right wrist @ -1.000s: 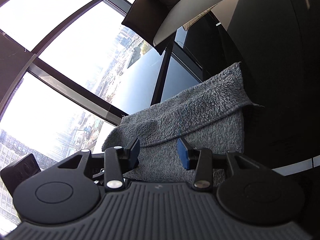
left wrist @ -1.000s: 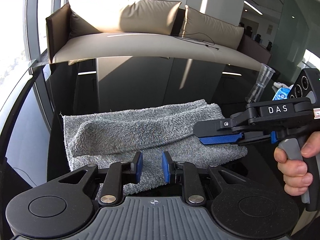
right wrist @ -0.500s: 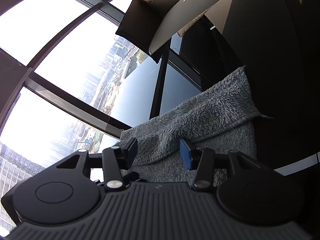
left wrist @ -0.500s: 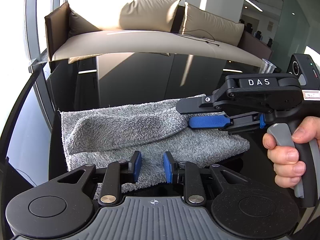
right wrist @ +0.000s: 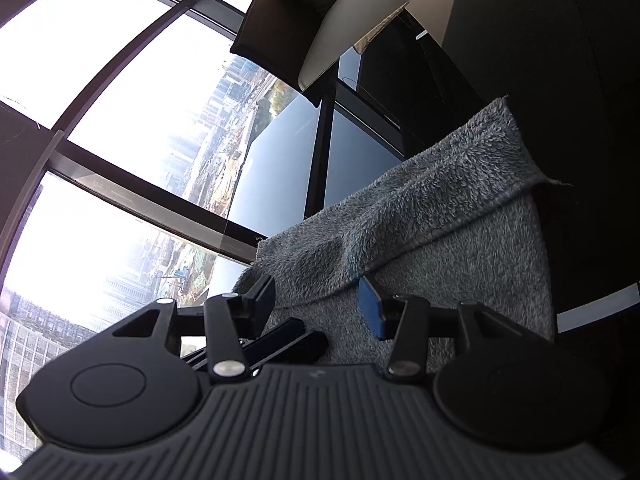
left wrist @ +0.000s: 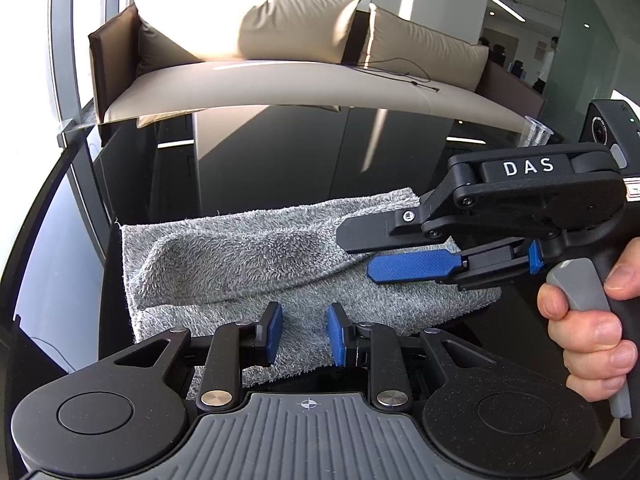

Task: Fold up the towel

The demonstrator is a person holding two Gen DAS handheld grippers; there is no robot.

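A grey fluffy towel (left wrist: 256, 264) lies folded over itself on the glossy black table (left wrist: 280, 168), its upper layer forming a thick roll across the far half. My left gripper (left wrist: 304, 334) is open and empty, just above the towel's near edge. My right gripper (left wrist: 360, 256), held sideways by a hand, is open with its blue-padded fingers (left wrist: 412, 268) over the towel's right end. In the right wrist view the towel (right wrist: 440, 216) fills the space ahead, and the right gripper (right wrist: 316, 304) stands open around the folded edge without closing on it.
A beige sofa (left wrist: 280, 80) with cushions stands beyond the table. A clear plastic cup (left wrist: 538, 132) sits at the far right. Large windows (right wrist: 140, 120) run along the left side, past the table's edge. The left gripper's fingers (right wrist: 288, 340) show below the right one.
My right gripper has moved left along the towel's right end and lower over the fold. The left gripper has stayed open near the towel's front edge, shifting only slightly.
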